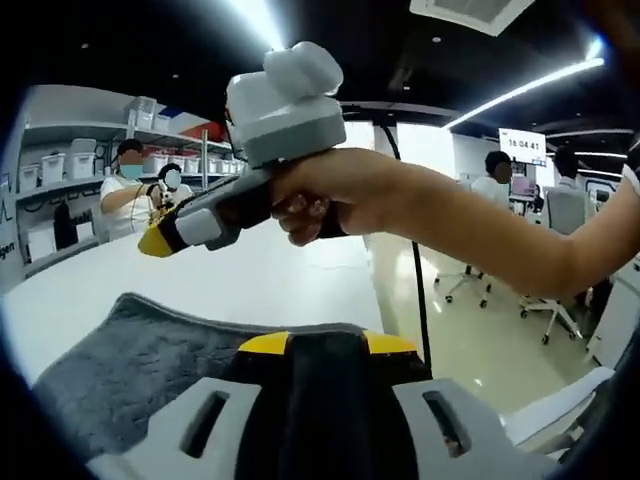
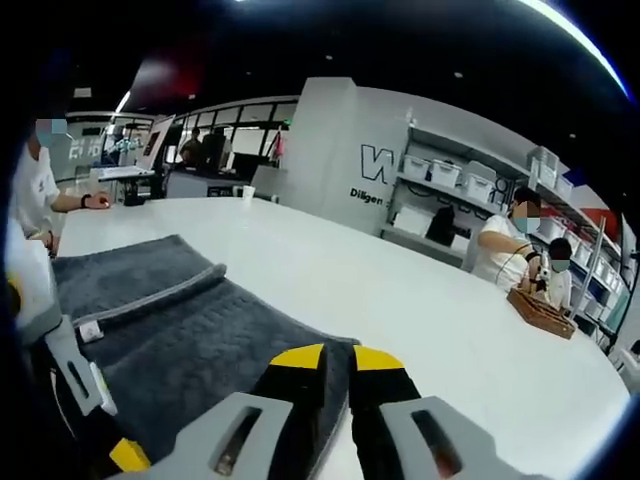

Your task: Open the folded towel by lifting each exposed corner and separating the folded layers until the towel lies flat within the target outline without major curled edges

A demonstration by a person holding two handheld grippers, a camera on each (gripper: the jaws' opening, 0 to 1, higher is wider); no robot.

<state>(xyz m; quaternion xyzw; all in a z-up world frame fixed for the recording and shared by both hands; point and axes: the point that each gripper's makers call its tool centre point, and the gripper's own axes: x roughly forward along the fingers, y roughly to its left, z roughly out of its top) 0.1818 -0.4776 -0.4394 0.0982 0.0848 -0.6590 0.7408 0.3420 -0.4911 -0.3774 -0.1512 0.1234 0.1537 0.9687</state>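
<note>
Pinching the grey towel (image 2: 190, 340) edge on the worktop (image 2: 400, 300), both tongs (image 2: 328, 362) look nearly closed; next, I judge, lift and peel apart.

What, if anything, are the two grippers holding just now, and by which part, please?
Nothing is visibly held. The right gripper hangs with its jaws close together over the edge of the grey towel; the left gripper reaches over it.

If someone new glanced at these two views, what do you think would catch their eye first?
Probably the right gripper, held in a hand above the white table in the left gripper view. Next comes the dark grey towel, spread over the near part of the table in the right gripper view, one layer still folded over with a pale hem edge. The left gripper has its yellow-tipped jaws together at the towel's edge.
</note>
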